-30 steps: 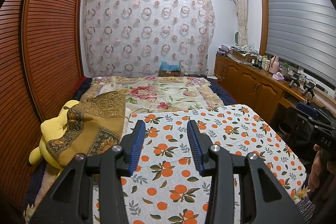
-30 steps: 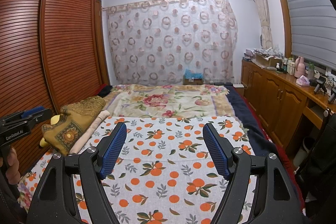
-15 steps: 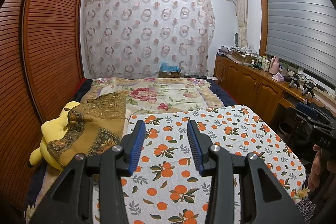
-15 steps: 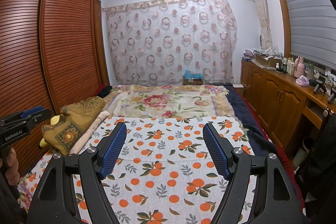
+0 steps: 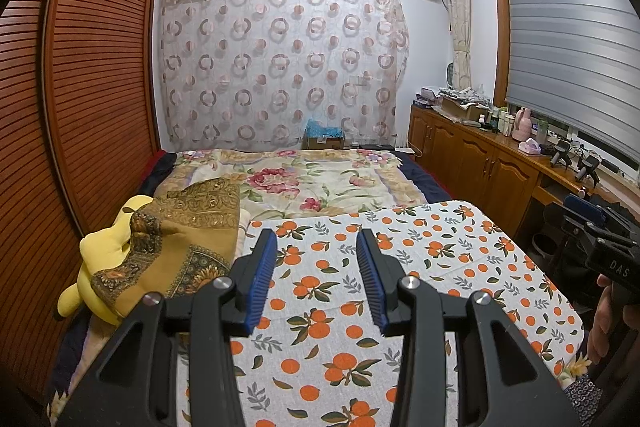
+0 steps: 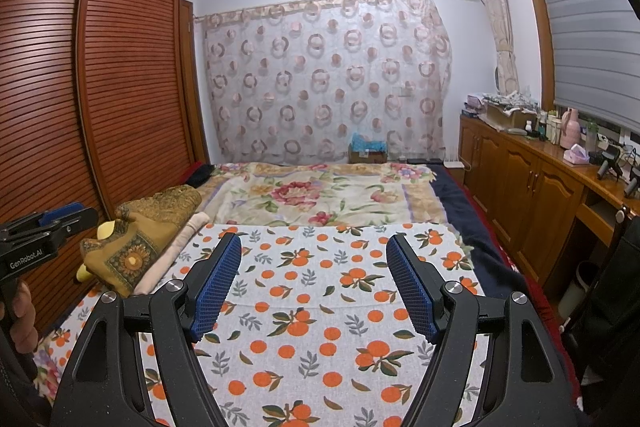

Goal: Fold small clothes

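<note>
The orange-print cloth (image 5: 400, 291) lies flat on the bed (image 5: 320, 179), below and ahead of both grippers. The left gripper (image 5: 316, 279) has its jaws partly apart, empty; the right gripper (image 6: 312, 287) has its jaws wide, empty. A wardrobe (image 6: 120, 87) stands left, a curtain (image 5: 280, 67) behind.

Before me a cloth (image 5: 400, 291) lies on the bed (image 5: 420, 187); a pillow (image 5: 184, 239) at its left, cabinets (image 5: 480, 163) at right.

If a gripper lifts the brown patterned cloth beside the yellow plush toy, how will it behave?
The brown patterned cloth is probably floppy: it drapes over the yellow plush toy. Being folded in layers, it may unfold and sag.
</note>
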`<state>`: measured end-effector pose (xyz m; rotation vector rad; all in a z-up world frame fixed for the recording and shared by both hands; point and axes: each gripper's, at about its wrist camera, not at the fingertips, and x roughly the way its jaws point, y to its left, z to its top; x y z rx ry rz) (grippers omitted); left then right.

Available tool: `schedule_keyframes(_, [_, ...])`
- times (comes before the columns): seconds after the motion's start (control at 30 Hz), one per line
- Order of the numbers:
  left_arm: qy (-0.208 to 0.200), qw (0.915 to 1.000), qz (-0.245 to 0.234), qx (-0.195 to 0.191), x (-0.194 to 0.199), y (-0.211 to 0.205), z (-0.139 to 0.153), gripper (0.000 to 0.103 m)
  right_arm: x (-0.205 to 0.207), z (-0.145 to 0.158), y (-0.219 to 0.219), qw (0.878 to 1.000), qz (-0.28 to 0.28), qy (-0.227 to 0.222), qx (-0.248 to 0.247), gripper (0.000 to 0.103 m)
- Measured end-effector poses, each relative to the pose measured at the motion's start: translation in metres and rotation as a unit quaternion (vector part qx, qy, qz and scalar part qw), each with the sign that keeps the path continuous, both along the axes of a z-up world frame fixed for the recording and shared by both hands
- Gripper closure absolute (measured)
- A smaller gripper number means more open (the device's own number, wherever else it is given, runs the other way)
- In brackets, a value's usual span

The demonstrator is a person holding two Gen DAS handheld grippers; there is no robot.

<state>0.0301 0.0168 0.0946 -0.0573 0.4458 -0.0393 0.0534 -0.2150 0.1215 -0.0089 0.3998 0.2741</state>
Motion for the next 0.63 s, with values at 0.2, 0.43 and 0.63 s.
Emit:
schedule_keyframes(0.2, [0.0,1.0,0.0,0.0,-0.0003,-0.0002,-0.0004,0.063,0.0,-0.0004,0.0002,1.0,-0.001,0.0,0.0,0.026])
schedule_keyframes(0.43, [0.0,1.0,0.0,0.001,-0.0004,-0.0013,-0.0009,0.063,-0.0001,-0.0005,0.0,1.0,0.0,-0.001,0.0,0.026])
schedule_keyframes(0.63, [0.0,1.0,0.0,0.0,-0.0005,-0.0016,-0.0012,0.063,-0.0002,-0.0007,0.0003,1.0,0.0,0.0,0.0,0.026])
